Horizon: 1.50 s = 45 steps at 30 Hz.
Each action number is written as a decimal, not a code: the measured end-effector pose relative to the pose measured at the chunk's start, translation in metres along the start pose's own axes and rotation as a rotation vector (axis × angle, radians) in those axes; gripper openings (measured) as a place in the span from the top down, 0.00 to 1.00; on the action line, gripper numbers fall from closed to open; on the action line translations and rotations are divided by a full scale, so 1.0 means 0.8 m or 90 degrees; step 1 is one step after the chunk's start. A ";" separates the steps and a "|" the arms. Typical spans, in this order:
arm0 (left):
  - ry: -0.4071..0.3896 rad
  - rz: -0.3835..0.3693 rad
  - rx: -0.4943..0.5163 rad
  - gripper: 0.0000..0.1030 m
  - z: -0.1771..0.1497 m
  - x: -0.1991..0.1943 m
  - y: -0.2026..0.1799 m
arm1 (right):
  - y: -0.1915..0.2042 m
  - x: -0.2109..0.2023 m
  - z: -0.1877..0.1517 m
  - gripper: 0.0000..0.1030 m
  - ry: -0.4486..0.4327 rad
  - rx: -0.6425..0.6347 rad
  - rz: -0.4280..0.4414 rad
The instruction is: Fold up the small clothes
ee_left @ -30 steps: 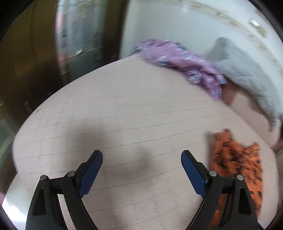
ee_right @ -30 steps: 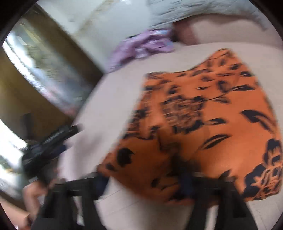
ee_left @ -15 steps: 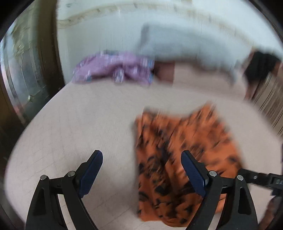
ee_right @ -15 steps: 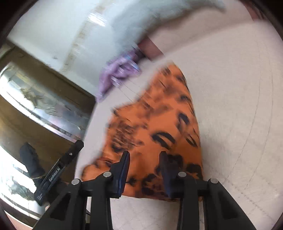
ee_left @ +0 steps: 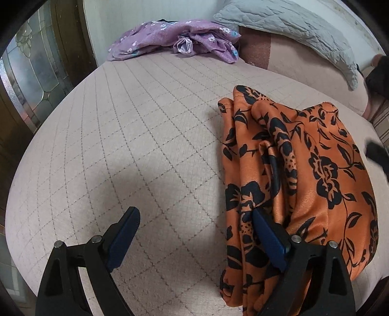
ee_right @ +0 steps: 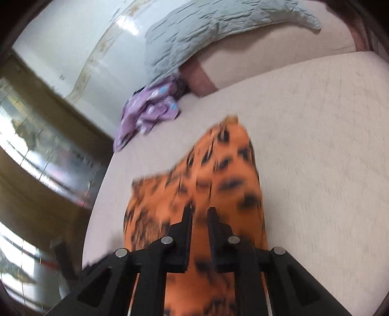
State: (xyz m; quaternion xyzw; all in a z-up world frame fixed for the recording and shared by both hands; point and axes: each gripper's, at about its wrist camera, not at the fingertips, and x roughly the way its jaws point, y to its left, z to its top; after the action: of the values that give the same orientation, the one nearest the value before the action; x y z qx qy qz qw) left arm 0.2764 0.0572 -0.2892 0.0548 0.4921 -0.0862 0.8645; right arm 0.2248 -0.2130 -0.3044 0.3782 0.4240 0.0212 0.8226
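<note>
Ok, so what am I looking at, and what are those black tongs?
No robot: a person holds a gripper in each hand, each with a camera looking along its jaws. One picture is from the left gripper, one from the right gripper. On the quilted bed cover lies an orange flowered garment; a purple garment and grey quilt lie behind. The left jaws have just been opening, empty. The right jaws have just been closing; orange fabric shows in their narrow gap, but blur hides whether it is pinched.
</note>
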 end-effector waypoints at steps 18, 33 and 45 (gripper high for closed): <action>-0.004 0.018 0.013 0.02 0.001 0.008 -0.001 | 0.010 0.059 0.031 0.85 0.006 0.071 0.094; -0.005 0.006 0.040 0.02 -0.007 -0.008 -0.002 | 0.071 0.161 -0.002 0.89 0.160 0.019 0.122; -0.101 -0.047 0.044 0.02 -0.001 -0.051 -0.024 | 0.044 -0.022 -0.026 0.85 0.082 -0.085 0.069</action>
State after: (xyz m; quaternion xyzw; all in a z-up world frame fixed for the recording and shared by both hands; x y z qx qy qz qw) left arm 0.2513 0.0427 -0.2545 0.0593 0.4203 -0.1393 0.8947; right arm 0.2086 -0.1814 -0.2771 0.3428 0.4526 0.1184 0.8146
